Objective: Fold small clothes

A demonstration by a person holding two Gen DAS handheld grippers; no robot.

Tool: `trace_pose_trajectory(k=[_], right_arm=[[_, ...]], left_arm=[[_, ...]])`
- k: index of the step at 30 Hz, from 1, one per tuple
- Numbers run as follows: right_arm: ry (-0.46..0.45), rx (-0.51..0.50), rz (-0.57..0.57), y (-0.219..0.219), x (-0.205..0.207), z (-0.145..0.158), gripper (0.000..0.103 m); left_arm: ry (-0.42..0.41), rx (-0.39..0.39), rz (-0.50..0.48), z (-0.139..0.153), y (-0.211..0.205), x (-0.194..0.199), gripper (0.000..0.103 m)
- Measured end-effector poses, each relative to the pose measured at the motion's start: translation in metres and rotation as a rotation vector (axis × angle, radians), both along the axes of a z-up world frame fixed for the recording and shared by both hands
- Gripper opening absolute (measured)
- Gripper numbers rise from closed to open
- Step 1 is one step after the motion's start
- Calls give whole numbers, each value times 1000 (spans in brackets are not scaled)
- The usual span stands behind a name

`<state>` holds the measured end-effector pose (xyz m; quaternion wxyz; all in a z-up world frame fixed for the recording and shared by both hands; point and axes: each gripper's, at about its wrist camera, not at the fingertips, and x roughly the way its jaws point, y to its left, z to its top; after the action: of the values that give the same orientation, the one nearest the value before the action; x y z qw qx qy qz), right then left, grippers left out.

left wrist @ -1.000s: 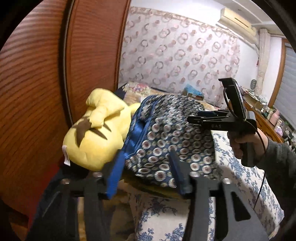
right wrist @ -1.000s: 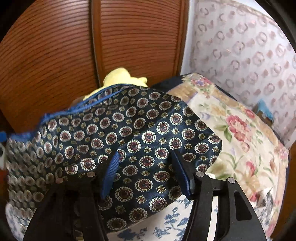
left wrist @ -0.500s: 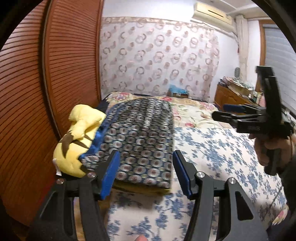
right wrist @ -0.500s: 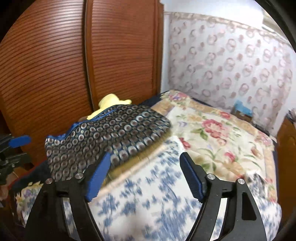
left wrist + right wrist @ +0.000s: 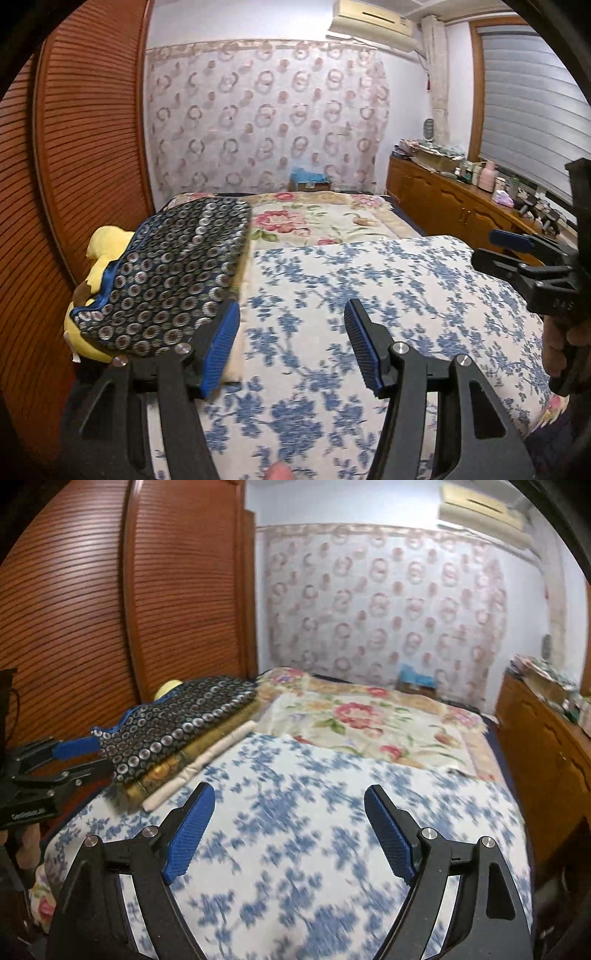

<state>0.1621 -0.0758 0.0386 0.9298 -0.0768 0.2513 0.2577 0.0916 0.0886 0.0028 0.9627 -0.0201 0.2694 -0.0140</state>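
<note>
Both claws empty & apart from the cloth. Left gripper (image 5: 291, 341): jaws parted, nothing btwn them, only the blue-flower bedspread (image 5: 369, 295) under. Right gripper (image 5: 288, 830): jaws wide, have just been opening, nothing btwn them either; it also shows at 3 o'clock in the left wrist view, held by a hand (image 5: 565, 343).

Task item: navy patterned garment (image 5: 173, 273), folded, at 9–10 o'clock in both views. It tops a small stack w/ a tan folded piece (image 5: 207, 744) and a cream folded piece (image 5: 199, 771) under it, at the bed's wardrobe side. Its far-left edge lies on the yellow plush toy (image 5: 103, 243), hard by the slatted wardrobe door (image 5: 74, 147).

Judgement: this fold looks done, next piece wanted; none visible on the bedspread.

Risks:
- Stack rests partly on the soft toy, so uneven base → top piece may slide or unfold toward the wardrobe gap.
- Left claw's finger is near the stack's corner at 8 o'clock; a careless sweep could snag the hem & drag the fold open.
- Views are motion-blurred; fast swings could knock the two claws together.
</note>
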Motion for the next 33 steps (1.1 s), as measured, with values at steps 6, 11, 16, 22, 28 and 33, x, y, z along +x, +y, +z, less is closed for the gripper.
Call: trace_pose_trajectory(k=[6,11,16,22,28,33], right_arm=[[-44,33,-100,-37,-29,13,85],[-95,63,-161,-59,-53,26,85],[-138,94,-212,-75,-71,38,85],[-159,104,-248,-83,-79,42,85],[-160,106,-260,-86,-78,41,85],[-161,105,-260,-86,-78,41,85]], left_arm=[[-39,2,-12,17,-24,-8,58],[-66,15,-2,31,-34,-15,58],[-92,28,14,40,-41,-23,58],[-114,32,28,46,-43,-30,58],[-111,38,29,45,-39,-31,59],[-111,36,33,45,-39,-32,59]])
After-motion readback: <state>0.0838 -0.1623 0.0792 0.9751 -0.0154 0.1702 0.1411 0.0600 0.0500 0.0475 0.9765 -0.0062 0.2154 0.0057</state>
